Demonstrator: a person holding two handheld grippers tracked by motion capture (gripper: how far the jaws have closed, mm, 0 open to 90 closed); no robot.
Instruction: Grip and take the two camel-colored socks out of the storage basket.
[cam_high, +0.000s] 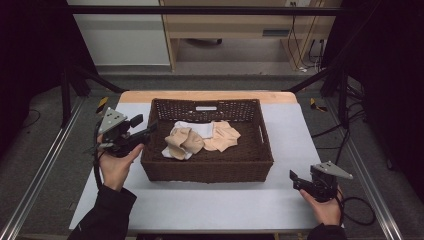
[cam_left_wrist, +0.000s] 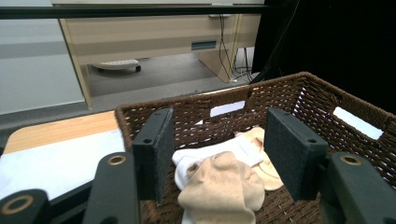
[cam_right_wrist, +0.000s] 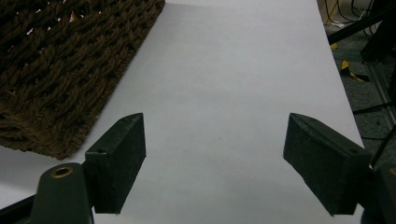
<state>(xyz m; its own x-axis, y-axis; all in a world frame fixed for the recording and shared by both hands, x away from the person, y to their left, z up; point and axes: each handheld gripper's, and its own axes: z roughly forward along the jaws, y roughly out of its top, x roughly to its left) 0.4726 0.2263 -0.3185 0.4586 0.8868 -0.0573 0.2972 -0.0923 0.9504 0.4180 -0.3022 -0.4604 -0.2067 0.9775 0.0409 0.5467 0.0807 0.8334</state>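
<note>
Left gripper (cam_high: 150, 129) sits at the left rim of the brown wicker basket (cam_high: 207, 172), aimed in over the rim at the cloth pile. Jaws spread, nothing between the pads; in the left gripper view they frame the tan sock (cam_left_wrist: 224, 186) but stand apart from it. Sock pile is inside the basket, roughly centre: a tan sock (cam_high: 184, 141) on the left, lying on a white cloth (cam_high: 197, 128), and a second tan piece (cam_high: 222, 136) on the right, touching both. Right gripper (cam_high: 295, 180) rests low over the white tabletop (cam_high: 200, 205), just off the basket's right front corner, jaws wide apart, empty. In the right gripper view the basket wall (cam_right_wrist: 65, 70) is at upper left, clear of the jaws.
</note>
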